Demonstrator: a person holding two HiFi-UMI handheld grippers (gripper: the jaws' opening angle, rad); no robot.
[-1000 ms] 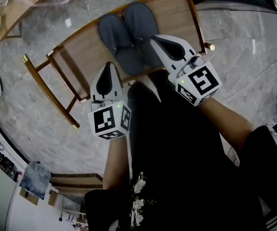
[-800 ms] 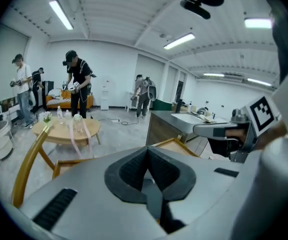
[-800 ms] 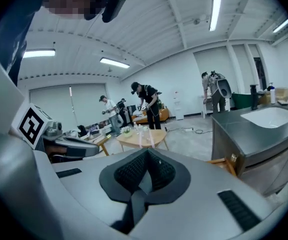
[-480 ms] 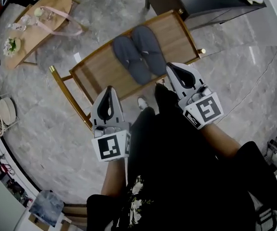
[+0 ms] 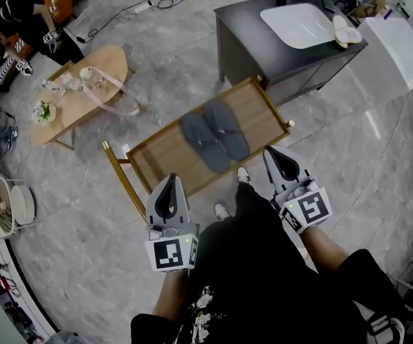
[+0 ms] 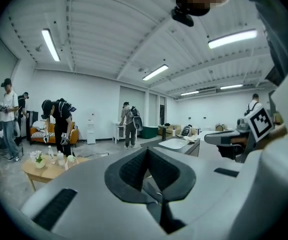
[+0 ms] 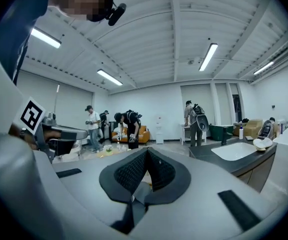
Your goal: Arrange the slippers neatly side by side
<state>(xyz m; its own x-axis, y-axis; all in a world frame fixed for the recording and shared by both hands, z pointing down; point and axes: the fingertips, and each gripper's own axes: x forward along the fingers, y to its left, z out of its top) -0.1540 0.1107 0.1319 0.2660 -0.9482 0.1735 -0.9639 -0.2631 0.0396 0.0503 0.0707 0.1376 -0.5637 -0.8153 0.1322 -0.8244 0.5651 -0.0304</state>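
- Head view looks steeply down on two dark grey slippers [image 5: 214, 135] lying on a low wooden counter [image 5: 165, 156] with brass-coloured legs.
- The slippers lie side by side and touch along their inner edges, set at a slant across the counter near its middle.
- The left gripper [image 5: 170, 185] is held up on the near side of the counter, over its near left corner and the grey marble floor [image 5: 84, 228], well apart from the slippers.
- The right gripper [image 5: 275, 156] is held up by the counter's right end, also clear of the slippers.
- Each gripper shows its marker cube toward the person: the left one [image 5: 172, 254] and the right one [image 5: 308, 209].
- The left gripper view shows the left gripper's [image 6: 148, 155] jaws closed together, with nothing between them.
- The right gripper view shows the same for the right gripper [image 7: 146, 156]: jaws pressed together and empty.
- Both gripper views look out across the room, not at the slippers.
- The person's two shoes [image 5: 242, 175] stand on the floor just beside the counter's near edge.
- Beyond the counter stands a dark cabinet [image 5: 257, 45] with a white basin [image 5: 300, 24] set in its top.
- A light wooden coffee table [image 5: 95, 84] stands to the left, carrying small bottles and flowers.
- In the left gripper view a person [image 6: 60, 125] bends over by an orange sofa [image 6: 36, 133].
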